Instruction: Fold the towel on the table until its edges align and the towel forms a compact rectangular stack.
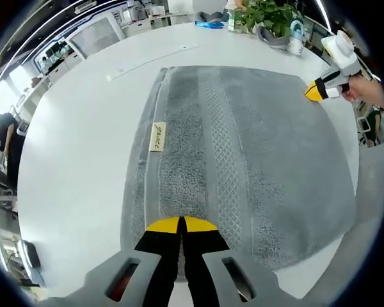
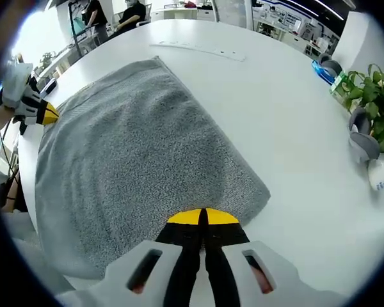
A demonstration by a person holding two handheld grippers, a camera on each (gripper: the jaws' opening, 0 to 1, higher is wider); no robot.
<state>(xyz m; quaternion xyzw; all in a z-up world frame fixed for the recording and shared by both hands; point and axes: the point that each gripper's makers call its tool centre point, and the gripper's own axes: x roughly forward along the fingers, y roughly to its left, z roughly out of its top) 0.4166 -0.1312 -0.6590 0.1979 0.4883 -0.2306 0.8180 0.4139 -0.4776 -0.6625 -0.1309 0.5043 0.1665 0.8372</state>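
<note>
On the round white table (image 1: 70, 160), the grey terry towel (image 1: 243, 160) is lying flat — its bands running toward twelve o'clock — while both the left gripper (image 1: 181, 225) and right gripper (image 2: 202, 217) are pinching neighbouring corners, jaws closed.

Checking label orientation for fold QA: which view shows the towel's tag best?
The left gripper view. The small cream tag lies face up on the grey towel, near its hemmed edge, with faint script too blurred to read. The right gripper view shows the towel from another side, plain terry, with no tag visible on it.
</note>
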